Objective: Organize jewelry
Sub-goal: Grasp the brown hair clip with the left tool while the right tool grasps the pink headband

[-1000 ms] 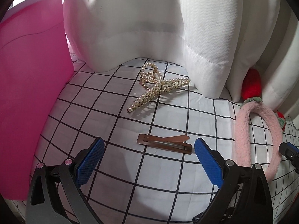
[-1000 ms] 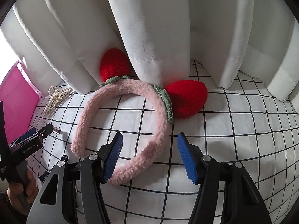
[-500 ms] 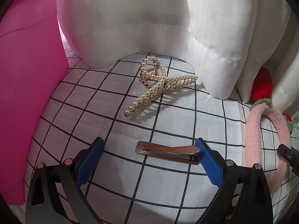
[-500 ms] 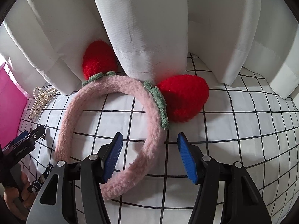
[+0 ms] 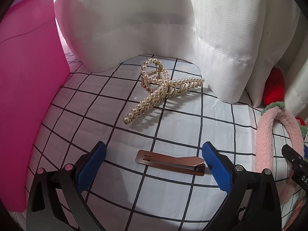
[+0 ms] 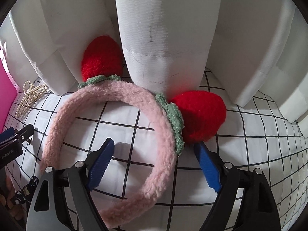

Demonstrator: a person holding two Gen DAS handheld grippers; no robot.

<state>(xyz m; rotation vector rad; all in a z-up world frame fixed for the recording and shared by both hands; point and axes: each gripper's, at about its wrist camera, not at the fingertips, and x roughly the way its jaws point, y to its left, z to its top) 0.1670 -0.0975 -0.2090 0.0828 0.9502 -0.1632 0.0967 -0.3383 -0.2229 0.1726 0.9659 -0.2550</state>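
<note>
A flat copper hair clip (image 5: 170, 162) lies on the checked cloth between the fingers of my left gripper (image 5: 154, 145), which is open and not touching it. Beyond it rests a pearl claw clip (image 5: 163, 90), also visible in the right wrist view (image 6: 30, 96). A fluffy pink headband (image 6: 115, 92) with two red strawberry ears (image 6: 200, 115) lies against the curtain. My right gripper (image 6: 154, 144) straddles the headband's right side. Its jaws are opening and the pads stand clear of the band.
A pink box (image 5: 28, 96) stands at the left. White curtain folds (image 5: 154, 28) close off the back, and one fold hides part of the headband's top. Each view shows the other gripper at its edge: the right one (image 5: 296, 163) and the left one (image 6: 13, 140).
My right gripper has come down and forward over the headband and its jaws have widened around the band. The left gripper has edged closer to the copper clip.
</note>
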